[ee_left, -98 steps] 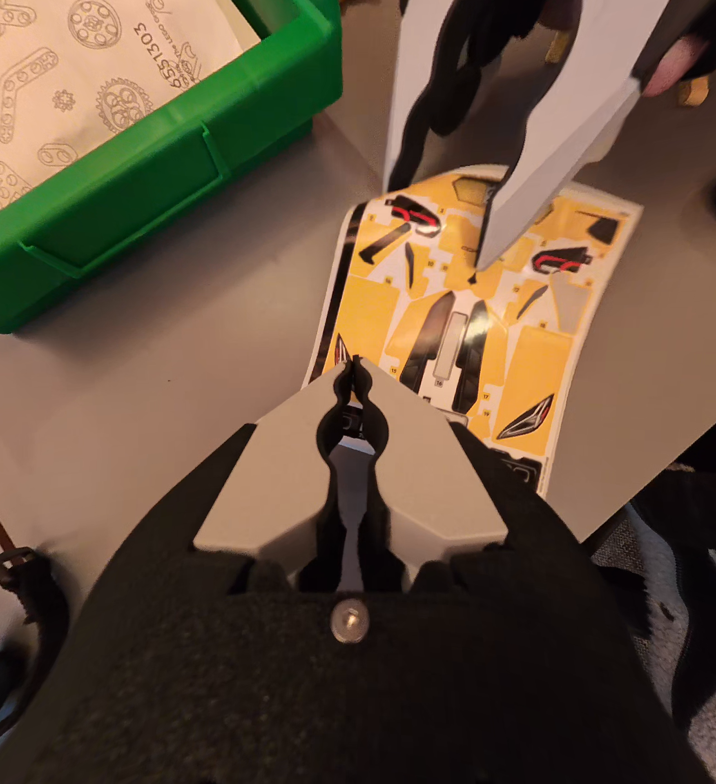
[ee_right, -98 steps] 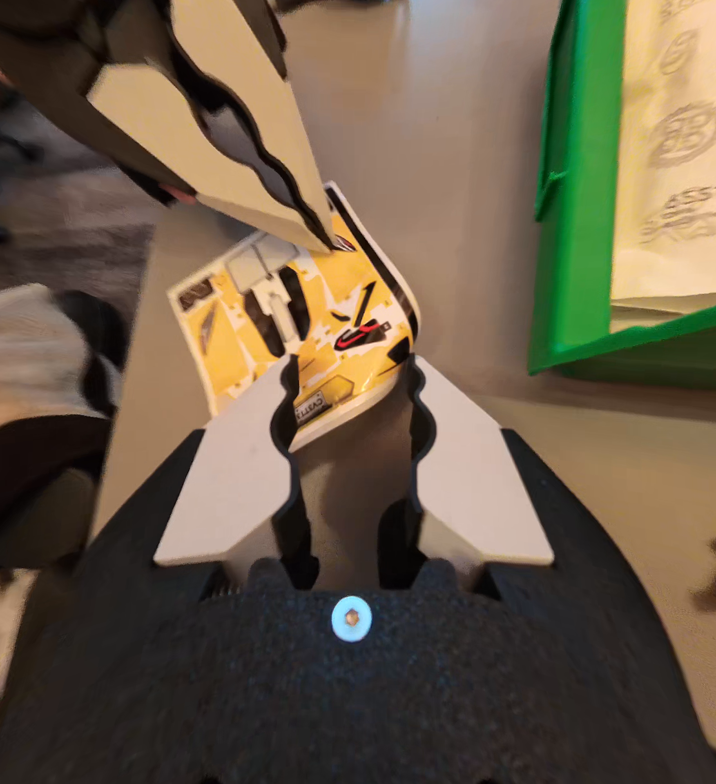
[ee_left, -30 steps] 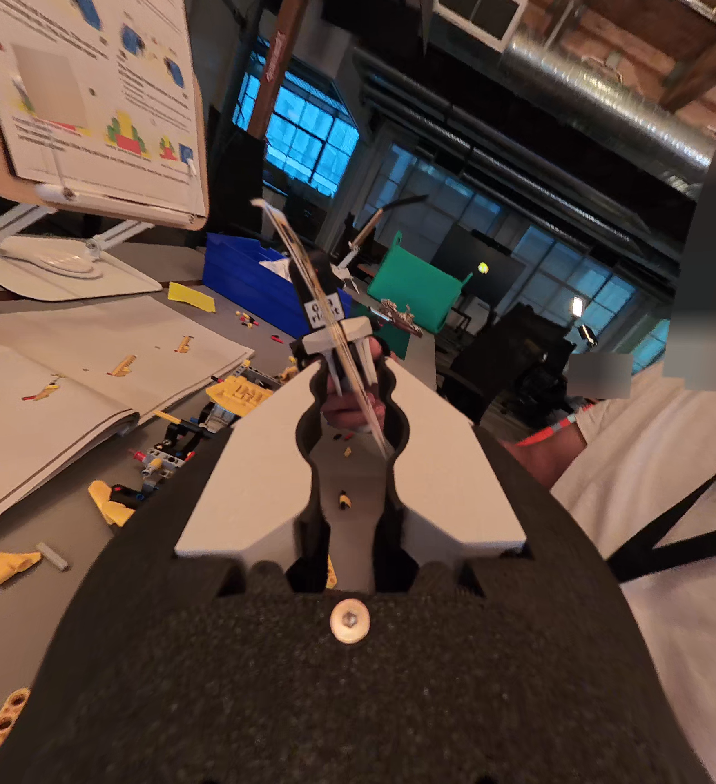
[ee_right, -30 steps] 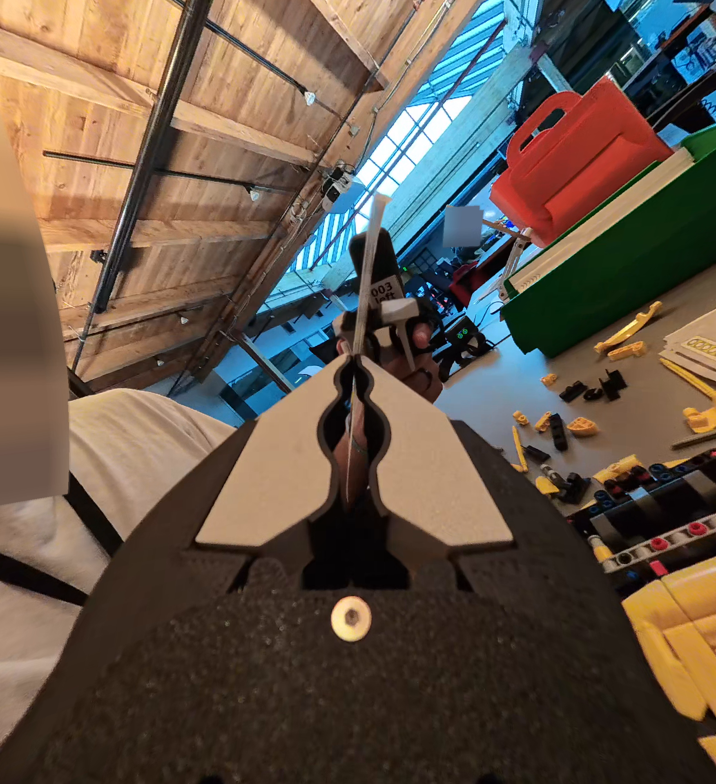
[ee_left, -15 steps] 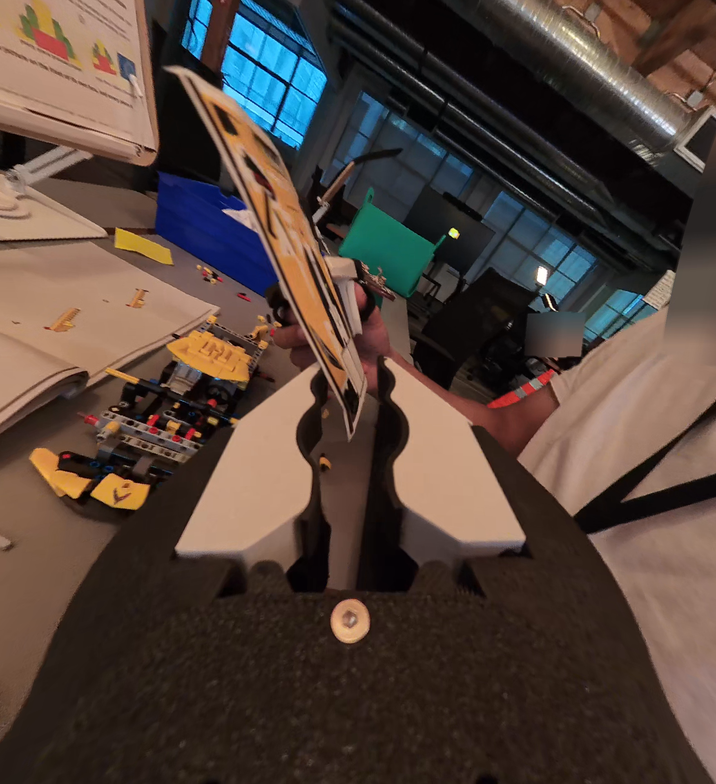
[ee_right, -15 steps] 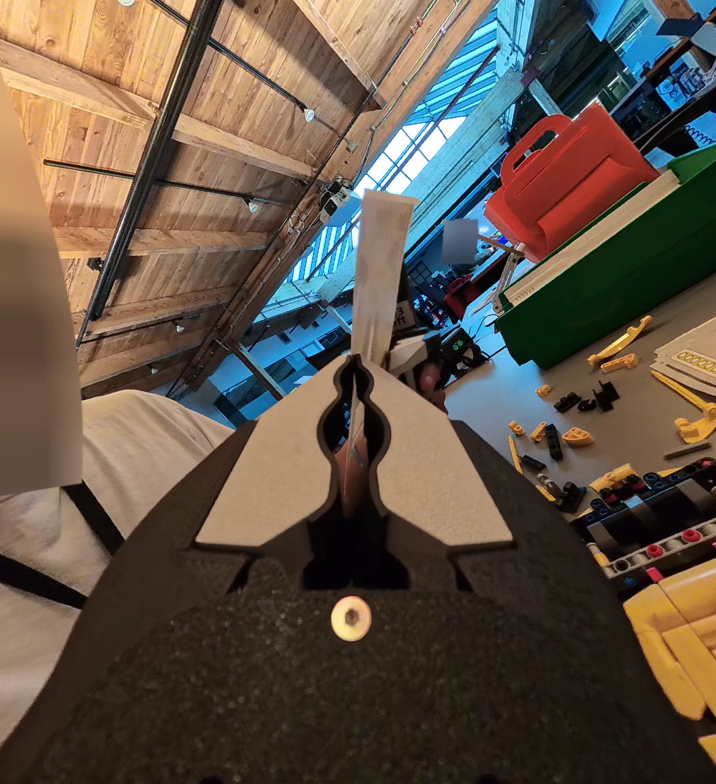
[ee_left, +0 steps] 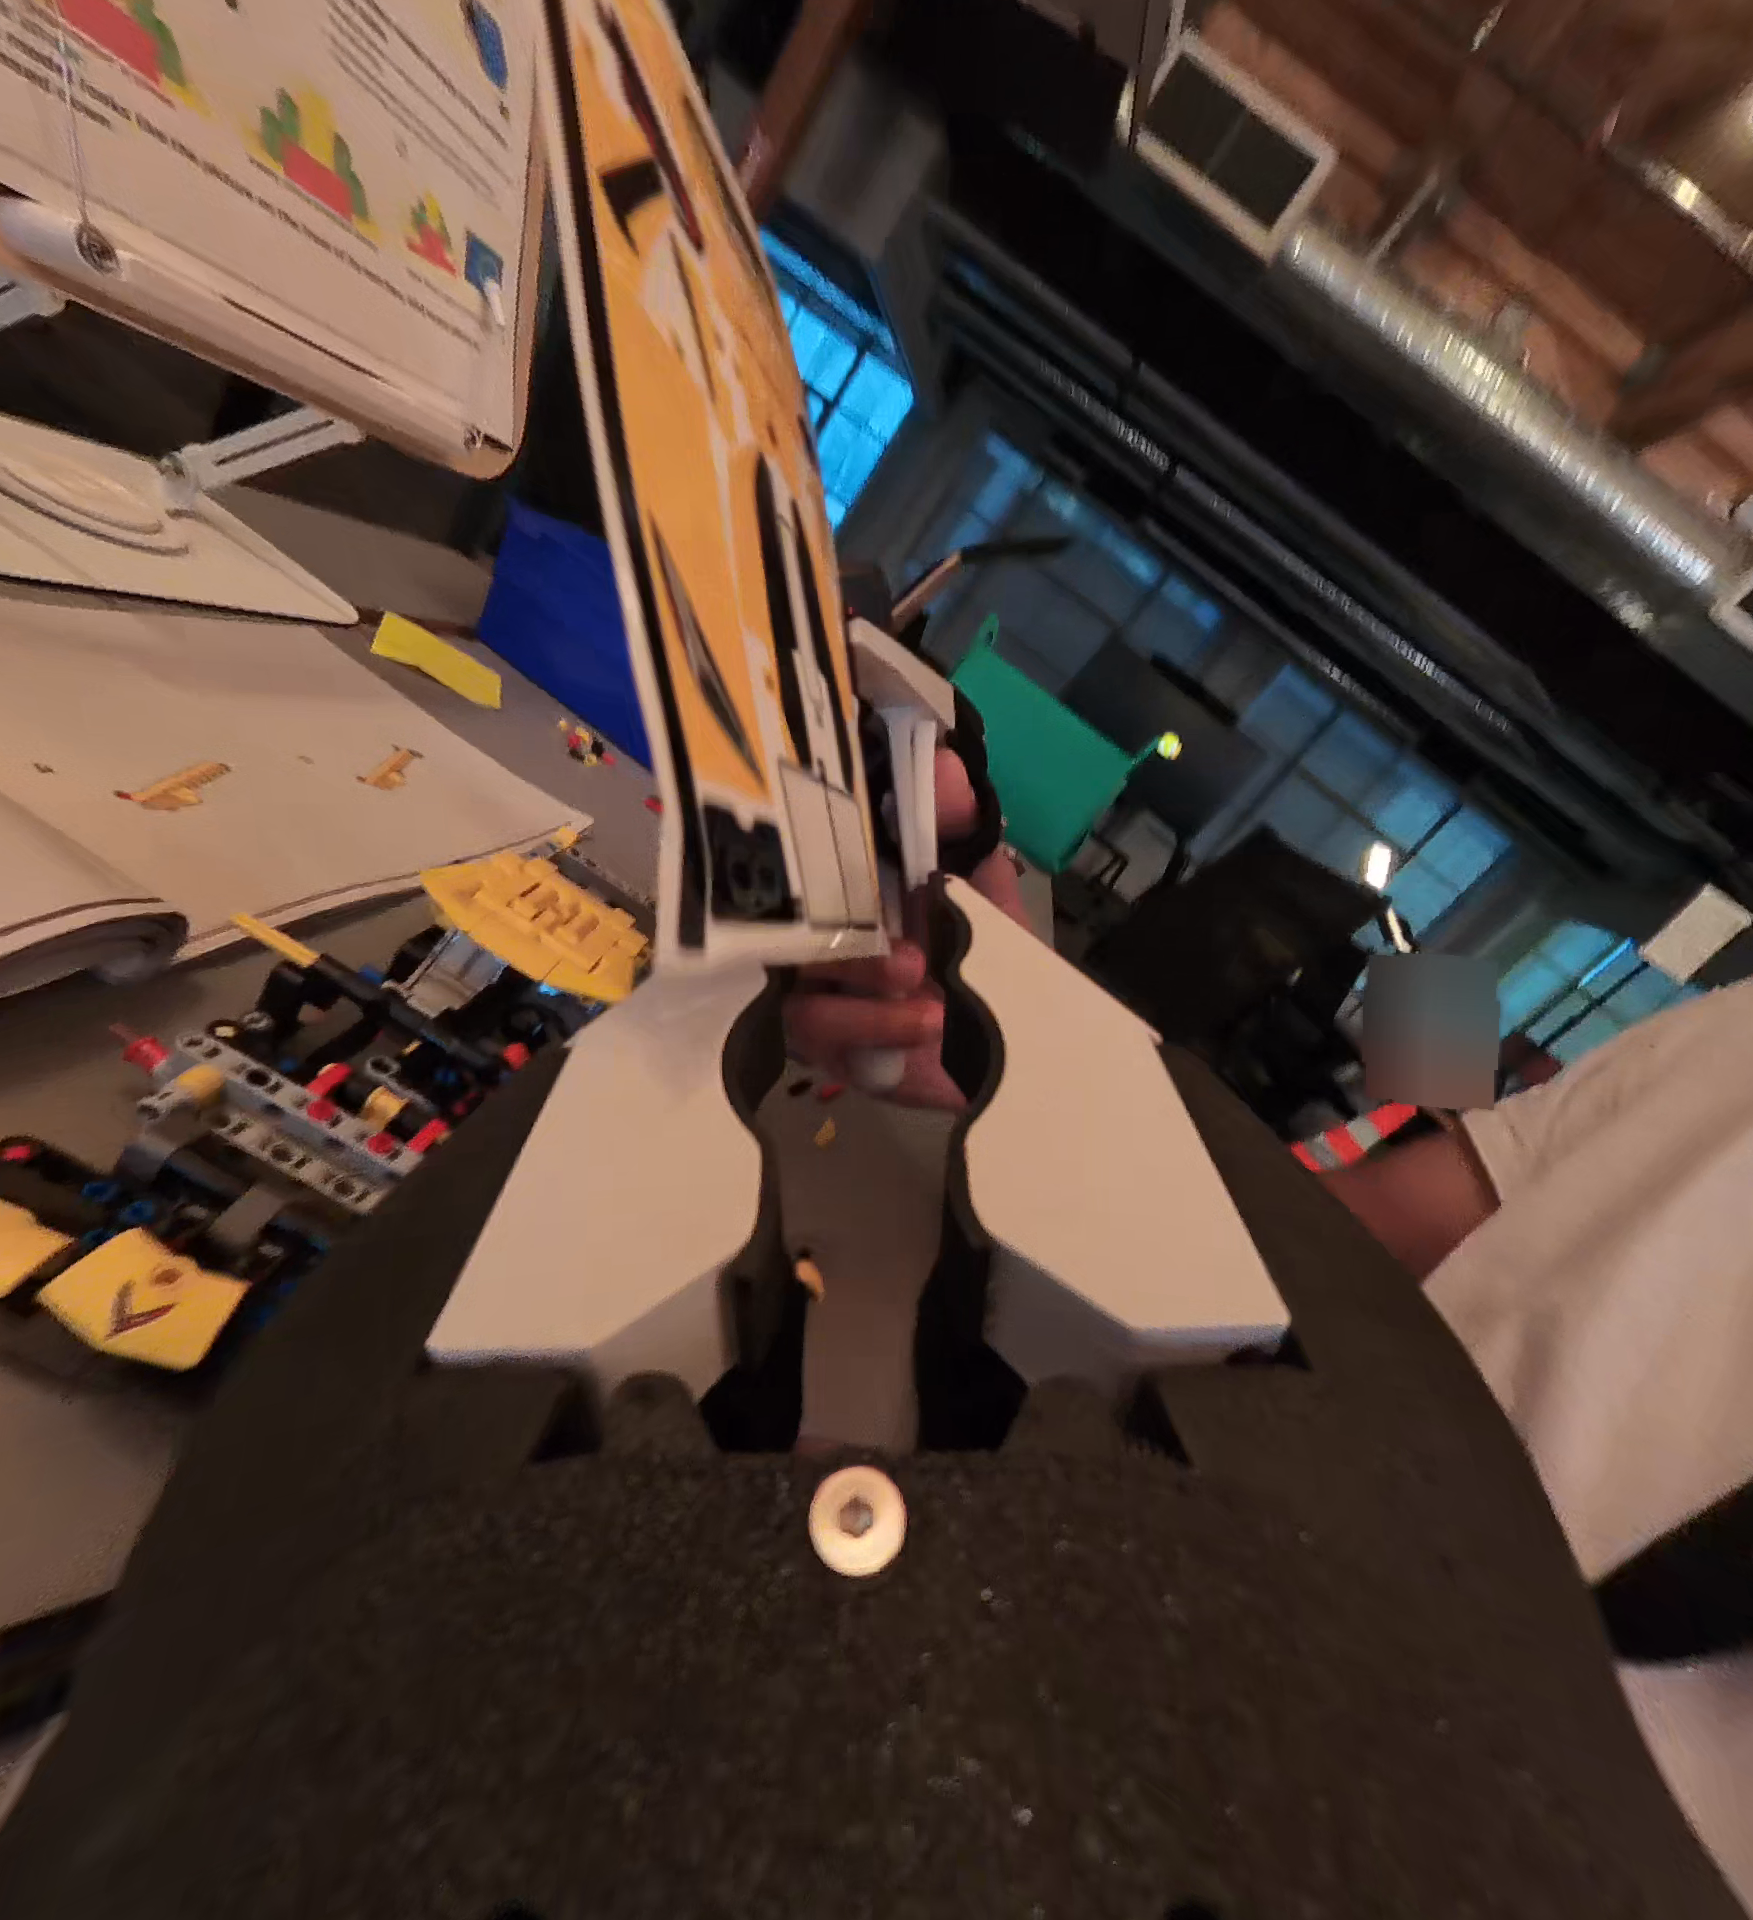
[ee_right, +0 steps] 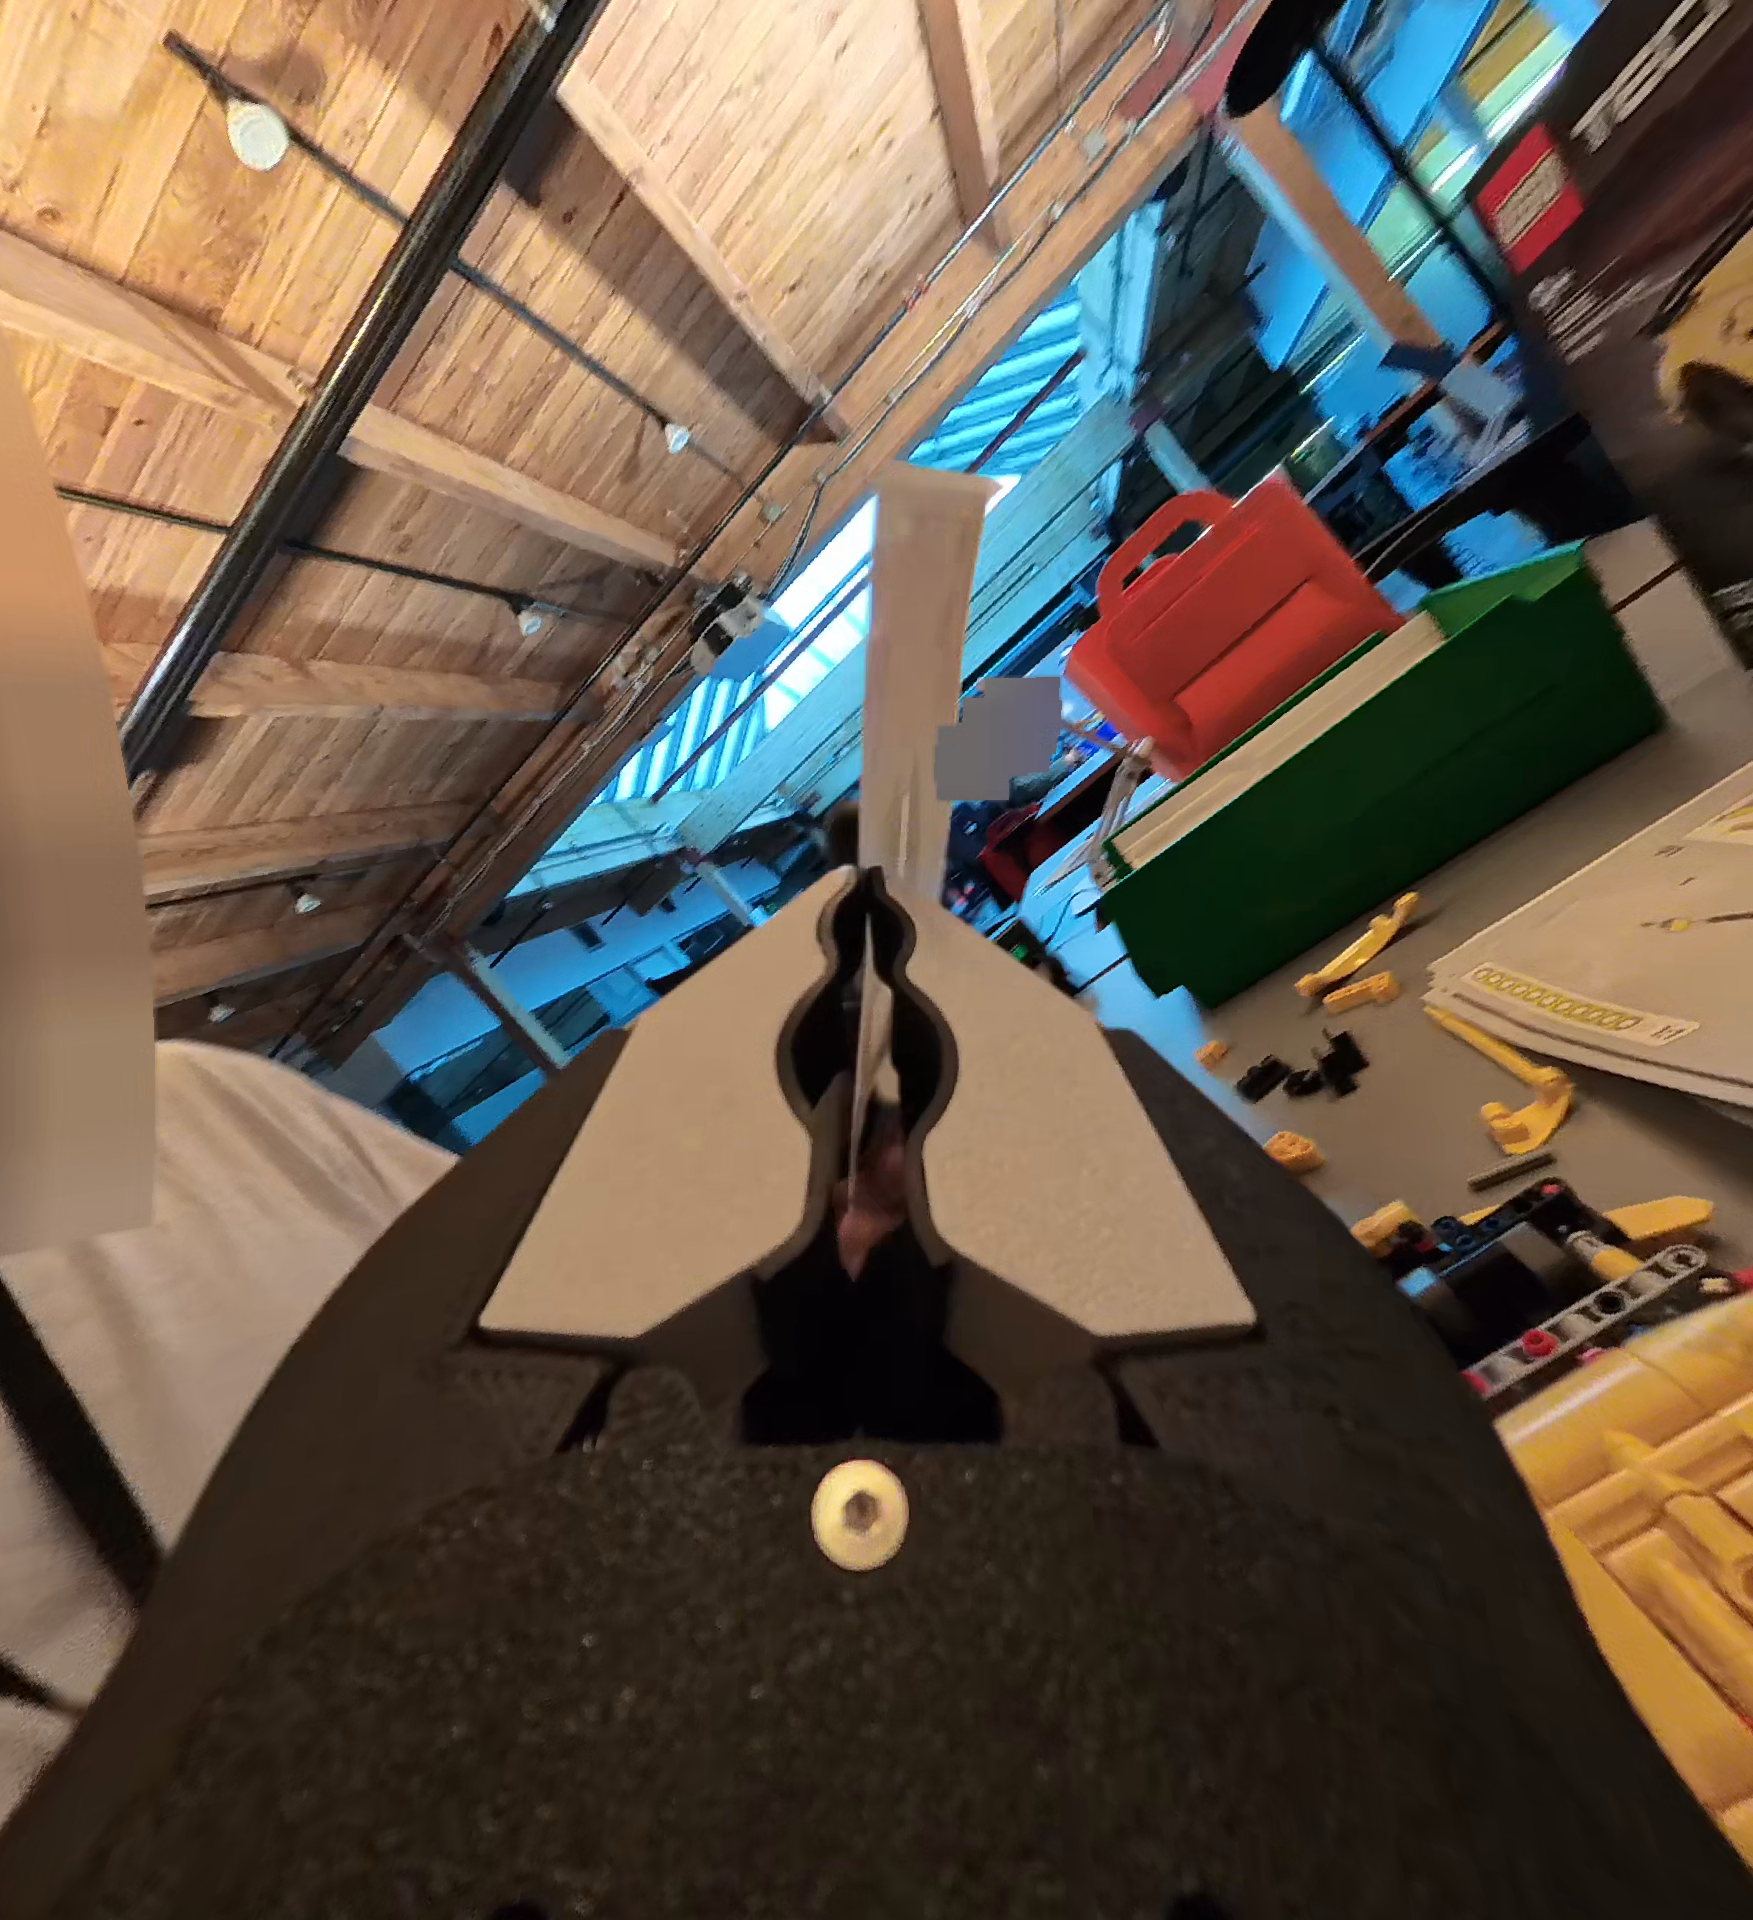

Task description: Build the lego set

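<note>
A yellow and black sticker sheet [ee_left: 737, 582] stands upright in the air, its printed face showing in the left wrist view. My right gripper [ee_right: 864, 883] is shut on one edge of it; there the sheet [ee_right: 919, 675] shows edge-on, white back outward. My right gripper also shows behind the sheet in the left wrist view [ee_left: 898, 769]. My left gripper [ee_left: 841, 935] is open, its jaws apart just under the sheet's lower edge. A part-built Lego car chassis [ee_left: 332, 1070] lies on the grey table, also seen in the right wrist view [ee_right: 1578, 1278] beside a yellow body section [ee_right: 1734, 1507].
An open instruction booklet [ee_left: 176, 790] [ee_right: 1682, 935] lies on the table. Loose yellow and black pieces [ee_right: 1308, 1070] are scattered about. A green bin [ee_right: 1371, 831], a red container [ee_right: 1225, 623], a blue bin [ee_left: 560, 623] and a board on a stand [ee_left: 228, 156] stand behind. A person's white shirt [ee_left: 1630, 1195] is close.
The sheet lay on the table with my left gripper shut on it. Now it is lifted, my right gripper is shut on it, my left is open, and the sheet has come closer.
</note>
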